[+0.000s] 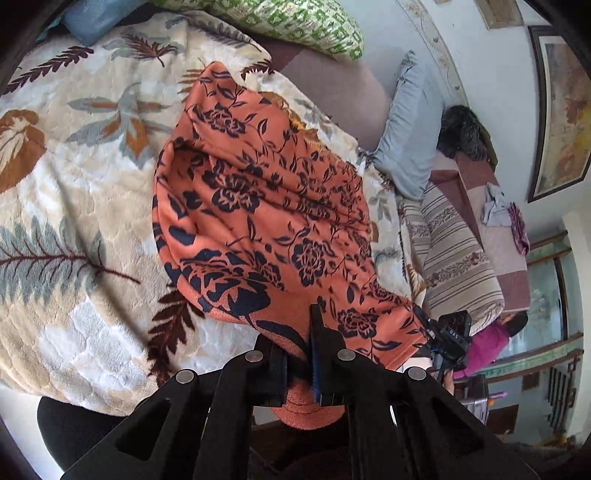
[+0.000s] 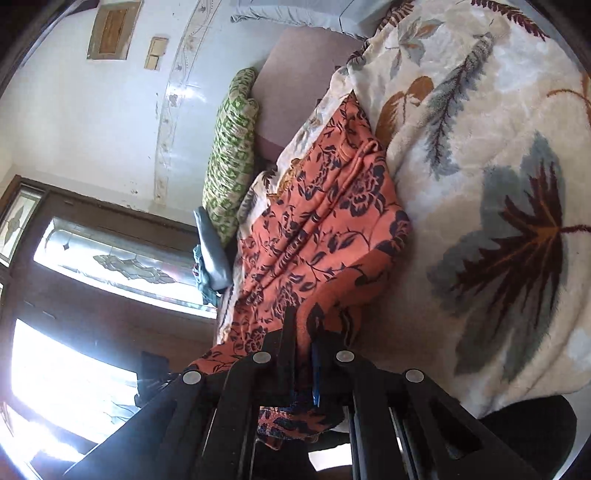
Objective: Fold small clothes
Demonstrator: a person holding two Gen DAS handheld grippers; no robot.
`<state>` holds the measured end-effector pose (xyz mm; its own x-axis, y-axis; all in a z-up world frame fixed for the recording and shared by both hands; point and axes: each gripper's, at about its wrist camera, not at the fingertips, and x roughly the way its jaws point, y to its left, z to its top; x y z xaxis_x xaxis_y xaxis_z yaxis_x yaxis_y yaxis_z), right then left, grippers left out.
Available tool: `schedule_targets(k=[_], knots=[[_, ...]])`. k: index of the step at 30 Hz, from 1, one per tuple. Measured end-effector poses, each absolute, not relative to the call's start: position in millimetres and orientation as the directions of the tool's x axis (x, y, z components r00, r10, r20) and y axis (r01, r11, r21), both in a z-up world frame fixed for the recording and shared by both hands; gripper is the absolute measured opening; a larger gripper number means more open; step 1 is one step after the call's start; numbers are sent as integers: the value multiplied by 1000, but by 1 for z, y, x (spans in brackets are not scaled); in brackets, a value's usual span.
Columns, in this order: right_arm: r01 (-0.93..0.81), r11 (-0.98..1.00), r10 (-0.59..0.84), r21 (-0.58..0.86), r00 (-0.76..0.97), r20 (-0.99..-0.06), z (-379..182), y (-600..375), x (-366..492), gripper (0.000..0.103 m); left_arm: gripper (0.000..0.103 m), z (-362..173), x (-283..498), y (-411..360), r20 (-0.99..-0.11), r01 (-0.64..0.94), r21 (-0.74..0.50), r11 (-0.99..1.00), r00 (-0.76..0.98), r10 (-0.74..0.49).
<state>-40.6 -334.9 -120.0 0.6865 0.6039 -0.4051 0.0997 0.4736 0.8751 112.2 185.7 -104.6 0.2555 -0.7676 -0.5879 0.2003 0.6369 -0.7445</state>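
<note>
Both grippers' jaws clamp the orange floral garment (image 1: 258, 206).

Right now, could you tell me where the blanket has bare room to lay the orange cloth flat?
The leaf-print blanket is bare left of the orange cloth, out to its near edge. It is crowded toward the green pillow and the blue pillow. Both tools hold the cloth.

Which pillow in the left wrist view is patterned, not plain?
The green-and-white patterned pillow at the top edge, at the head of the bed. The grey-blue pillow by the wall and the blue one at top left are plain.
</note>
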Motion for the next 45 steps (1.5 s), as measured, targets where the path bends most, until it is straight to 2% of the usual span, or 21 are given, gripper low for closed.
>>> schedule_targets(k=[6,11,16,20,22,24,26,28,29,30,32,36,41,43,45], knots=[[60,426,587,903,741,-326,-105,-347,19,5,7,-96,166,195,-560,153,-763,628,328,-761],[108,403,556,909,760,-337,-120,-363,88,5,7,-99,240,186,-583,75,-759,647,362,-727],[188,399,507,898,770,-386,-147,-379,166,5,8,-125,323,182,-645,-43,-733,679,362,-673],[336,419,459,843,723,-517,-182,-384,209,9,8,-180,379,167,-757,-207,-649,732,265,-597],[399,419,456,816,684,-569,-194,-385,218,10,9,-202,392,163,-749,-276,-662,696,222,-624],[386,414,459,825,694,-555,-190,-384,215,12,10,-198,394,164,-722,-294,-690,661,227,-653],[355,424,456,834,711,-535,-176,-384,206,25,11,-186,393,164,-705,-261,-709,655,232,-670],[326,434,426,840,748,-510,-157,-386,189,42,14,-170,386,166,-678,-221,-735,641,249,-692],[312,435,413,845,764,-495,-148,-389,182,44,22,-163,380,168,-660,-204,-751,628,268,-702],[302,436,401,848,778,-483,-139,-390,174,45,38,-153,373,173,-653,-192,-755,627,302,-694],[274,440,395,855,796,-458,-126,-389,161,46,62,-138,355,182,-650,-167,-748,643,379,-658],[253,469,451,846,755,-476,-124,-362,153,51,65,-136,325,176,-589,-119,-789,602,421,-689],[242,438,582,866,657,-478,-149,-301,174,51,65,-170,328,150,-585,-114,-801,587,355,-729],[247,447,614,860,614,-496,-159,-280,188,51,65,-182,339,138,-607,-105,-785,610,325,-725],[267,441,623,857,597,-506,-169,-269,201,52,63,-191,359,125,-669,-100,-729,677,315,-673]])
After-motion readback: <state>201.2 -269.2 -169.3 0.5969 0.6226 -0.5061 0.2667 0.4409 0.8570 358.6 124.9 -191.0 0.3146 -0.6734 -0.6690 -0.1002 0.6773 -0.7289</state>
